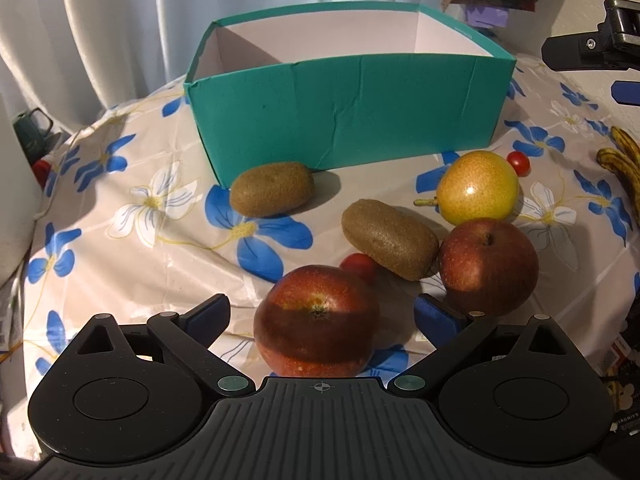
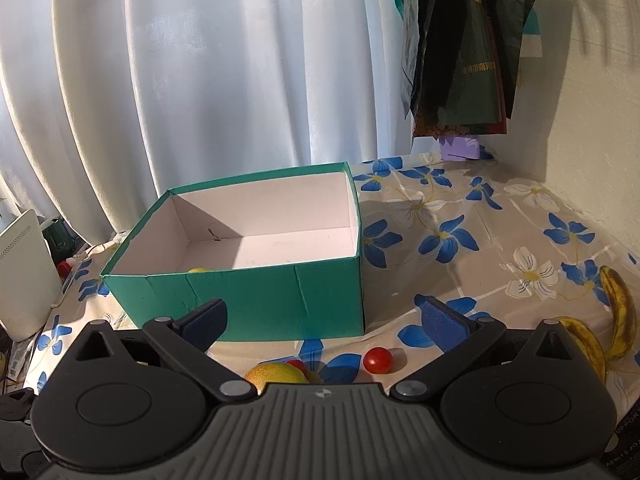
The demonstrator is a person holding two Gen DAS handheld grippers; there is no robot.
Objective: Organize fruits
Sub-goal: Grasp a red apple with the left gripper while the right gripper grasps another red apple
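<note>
A teal box [image 1: 348,120] with a white inside stands open on the flowered tablecloth [image 1: 132,248]. In front of it lie two kiwis [image 1: 272,188] [image 1: 390,238], a yellow pear [image 1: 476,192], two red apples [image 1: 316,320] [image 1: 488,266] and small red tomatoes [image 1: 519,163]. My left gripper [image 1: 322,314] is open, its fingers either side of the near apple without touching it. My right gripper [image 2: 324,318] is open and empty, above the table in front of the box [image 2: 248,296]. A small yellow fruit [image 2: 199,270] shows inside the box at its front wall.
Spotted bananas [image 2: 612,320] lie at the right. A tomato [image 2: 377,360] and the pear [image 2: 276,374] lie below my right gripper. White curtains [image 2: 200,80] hang behind the table; dark bags [image 2: 464,48] hang on the wall. A white device [image 2: 24,272] stands at the left edge.
</note>
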